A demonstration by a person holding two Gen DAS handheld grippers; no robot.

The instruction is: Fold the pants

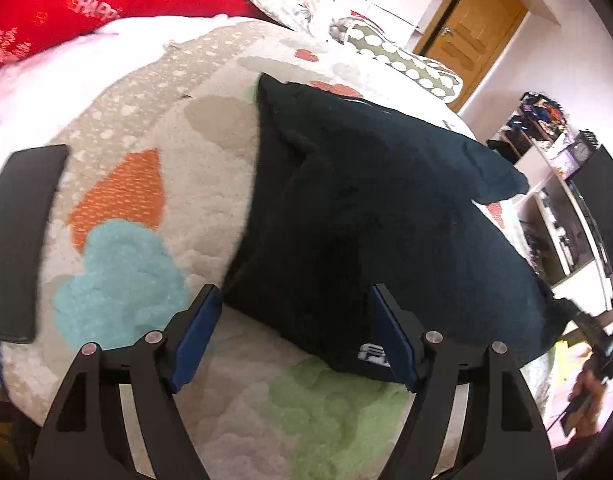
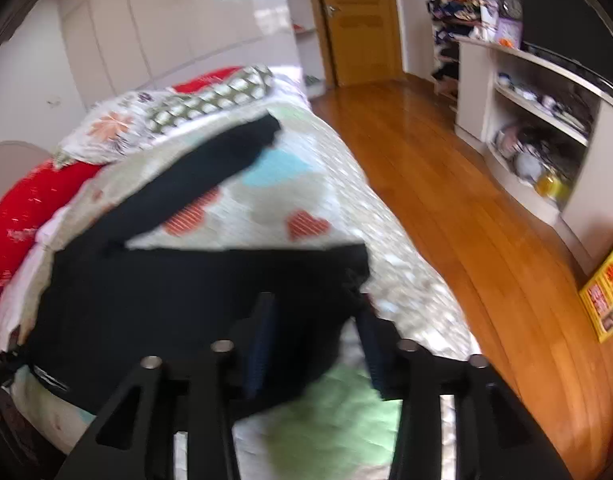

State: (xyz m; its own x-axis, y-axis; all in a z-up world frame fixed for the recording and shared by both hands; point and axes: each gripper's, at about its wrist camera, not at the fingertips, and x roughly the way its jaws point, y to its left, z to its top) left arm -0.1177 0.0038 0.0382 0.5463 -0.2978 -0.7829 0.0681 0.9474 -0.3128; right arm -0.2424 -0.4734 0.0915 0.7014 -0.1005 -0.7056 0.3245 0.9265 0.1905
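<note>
On patterned quilt [image 1: 138, 216]: dark pants [image 1: 366, 216] | wooden floor [image 2: 446, 184] | shelves [image 2: 546, 92]

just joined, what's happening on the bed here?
A person with a gripper in each hand is folding dark pants laid on a patterned quilt. The left gripper is open at the near edge of the pants, by a white logo tag, gripping nothing yet. The right gripper is also open, its fingers straddling another edge of the fabric. One leg stretches toward the pillows.
</note>
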